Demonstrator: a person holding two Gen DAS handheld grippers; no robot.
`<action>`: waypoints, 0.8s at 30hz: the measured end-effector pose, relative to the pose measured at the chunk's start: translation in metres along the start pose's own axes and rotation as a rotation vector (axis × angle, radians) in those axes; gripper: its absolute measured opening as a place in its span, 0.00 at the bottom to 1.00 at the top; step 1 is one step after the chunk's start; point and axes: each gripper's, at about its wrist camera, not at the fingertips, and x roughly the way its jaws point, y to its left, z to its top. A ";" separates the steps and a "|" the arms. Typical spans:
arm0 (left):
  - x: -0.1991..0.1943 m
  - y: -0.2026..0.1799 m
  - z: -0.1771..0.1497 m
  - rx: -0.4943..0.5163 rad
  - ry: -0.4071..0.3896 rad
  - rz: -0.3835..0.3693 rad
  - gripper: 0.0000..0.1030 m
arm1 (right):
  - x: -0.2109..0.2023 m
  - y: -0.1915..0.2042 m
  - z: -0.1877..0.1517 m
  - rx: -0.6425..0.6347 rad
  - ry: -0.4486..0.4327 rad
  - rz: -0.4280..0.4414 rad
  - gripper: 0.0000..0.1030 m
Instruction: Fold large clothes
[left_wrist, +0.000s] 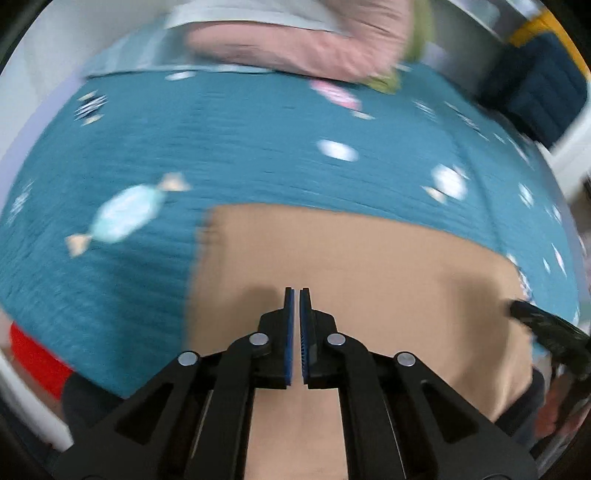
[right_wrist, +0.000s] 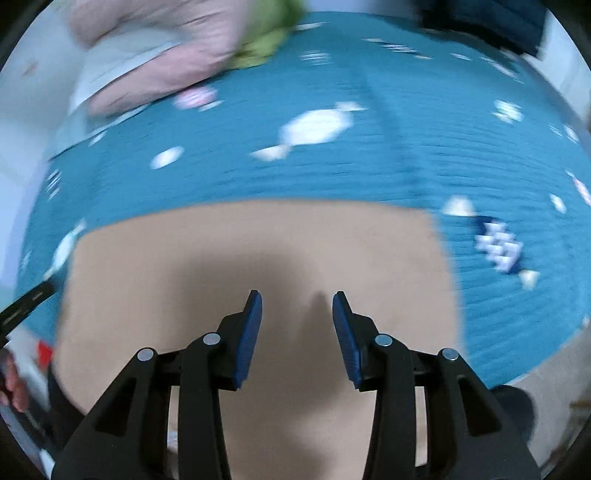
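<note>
Poised above a tan garment (left_wrist: 354, 258) lying flat and smooth on a teal bedspread (left_wrist: 240, 147) of ribbed weave with candy prints. Left claw (left_wrist: 297, 295) pinched shut on nothing; right claw (right_wrist: 297, 299) partly open, empty. Pink and green clothes heaped (right_wrist: 177, 48) at eleven o'clock in the right view. Likely risks: dragging the soft cloth askew, or snagging the bedspread beneath with a low grab.
</note>
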 end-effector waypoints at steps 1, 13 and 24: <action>0.007 -0.018 -0.005 0.036 0.023 -0.016 0.04 | 0.006 0.012 -0.002 -0.038 0.017 0.013 0.36; 0.034 0.006 -0.056 0.063 0.084 0.137 0.03 | 0.017 -0.069 -0.047 -0.009 0.066 -0.279 0.40; -0.019 0.049 -0.077 -0.024 0.043 0.197 0.04 | -0.041 -0.101 -0.078 0.177 -0.009 -0.308 0.48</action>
